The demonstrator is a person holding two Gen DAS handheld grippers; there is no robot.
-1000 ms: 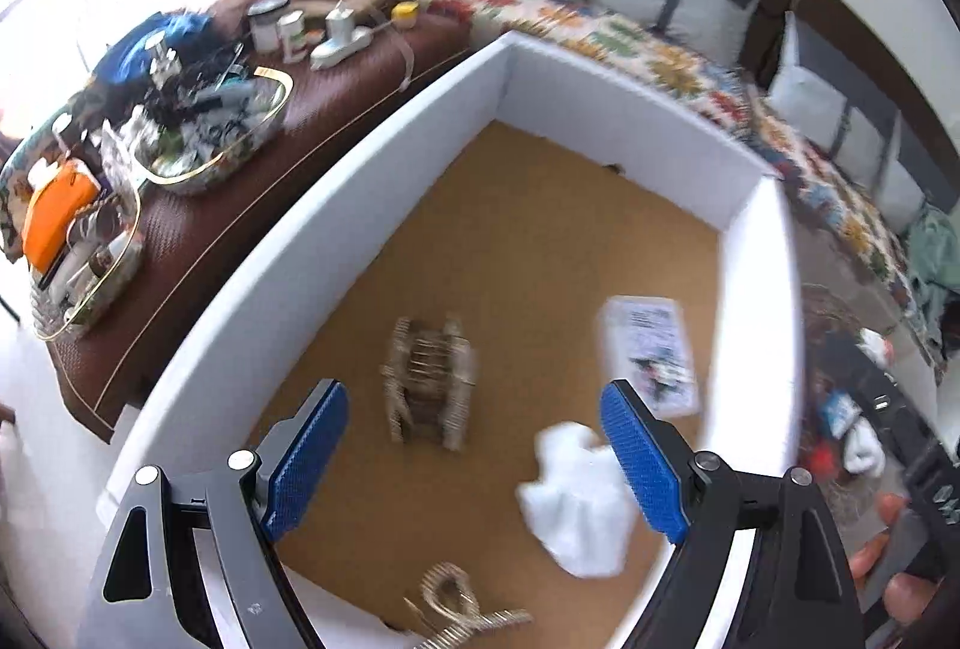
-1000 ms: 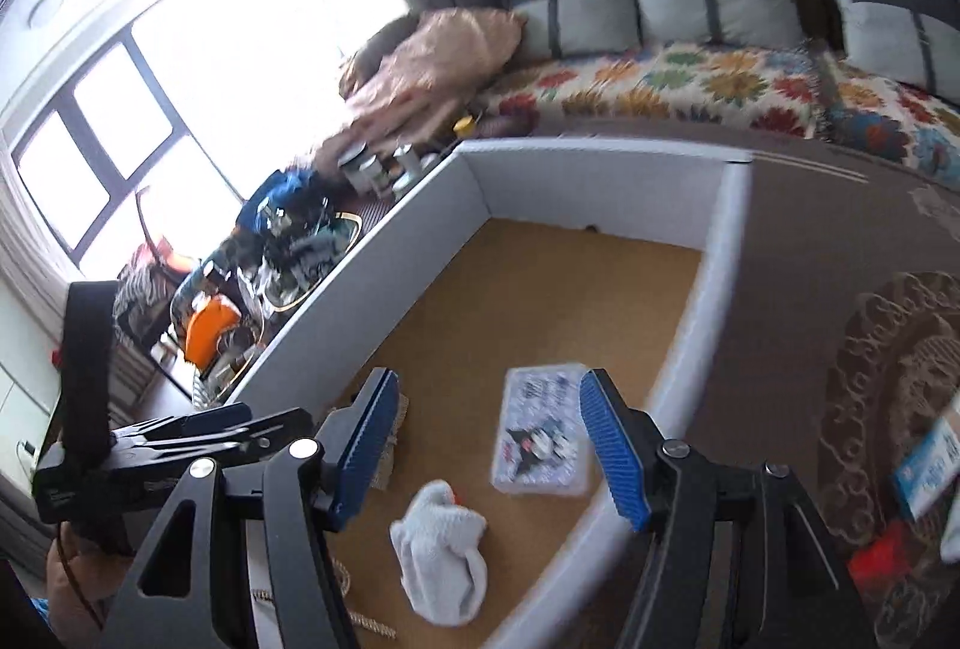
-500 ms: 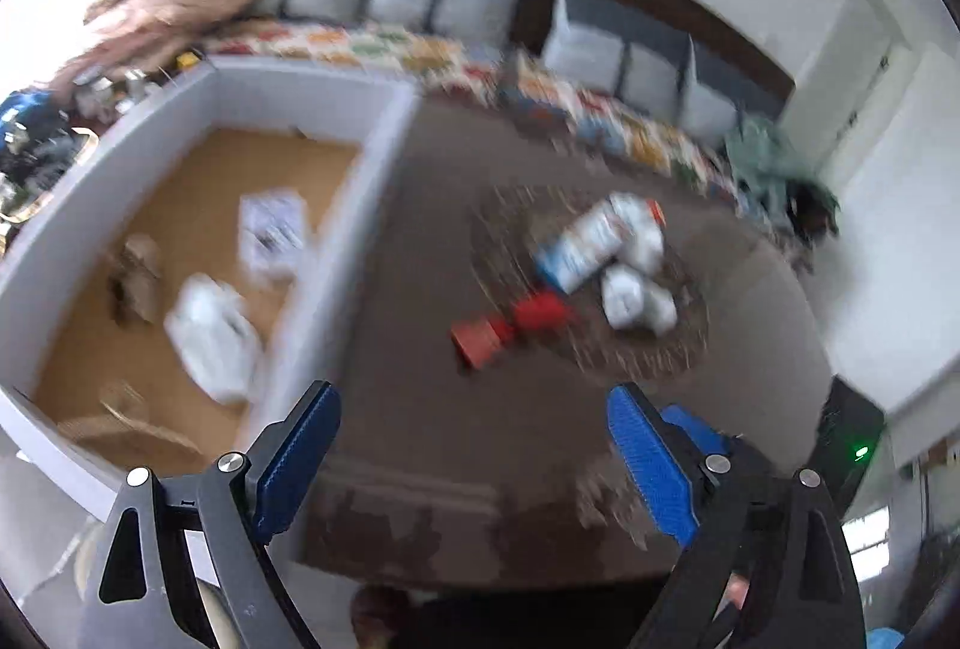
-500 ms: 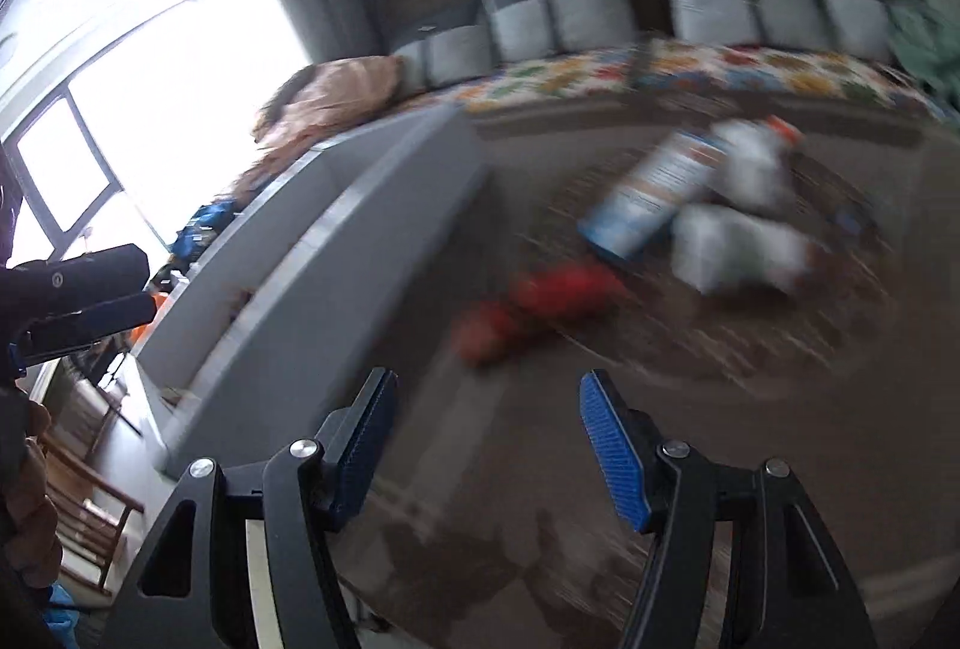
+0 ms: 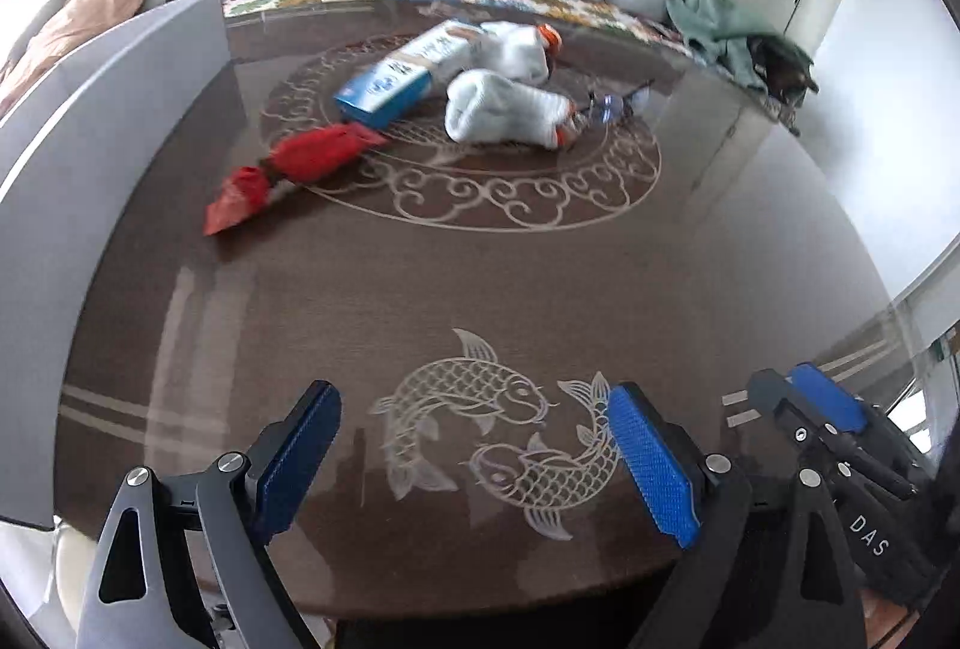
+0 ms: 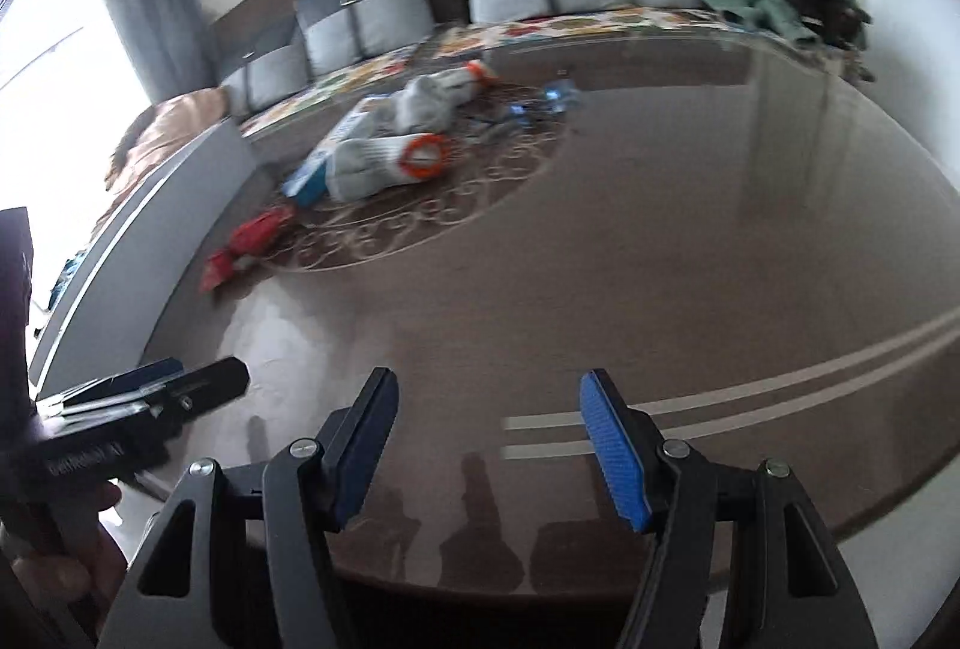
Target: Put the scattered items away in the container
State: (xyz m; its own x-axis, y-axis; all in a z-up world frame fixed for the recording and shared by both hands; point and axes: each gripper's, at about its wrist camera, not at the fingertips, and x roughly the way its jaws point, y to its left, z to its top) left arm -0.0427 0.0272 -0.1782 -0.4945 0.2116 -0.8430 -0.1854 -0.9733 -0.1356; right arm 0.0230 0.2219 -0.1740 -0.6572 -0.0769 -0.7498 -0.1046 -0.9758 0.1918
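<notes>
Both grippers — left gripper (image 5: 474,460), right gripper (image 6: 486,448) — hover empty with fingers spread, ready to grab. The red packet (image 5: 294,169), blue box (image 5: 399,78) and white socks (image 5: 510,108) lie clustered mid-surface, just beside the container (image 5: 102,108).

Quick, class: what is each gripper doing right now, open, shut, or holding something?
Left gripper: open, nothing between its pads, above the bare table.
Right gripper: open, holding nothing.
</notes>
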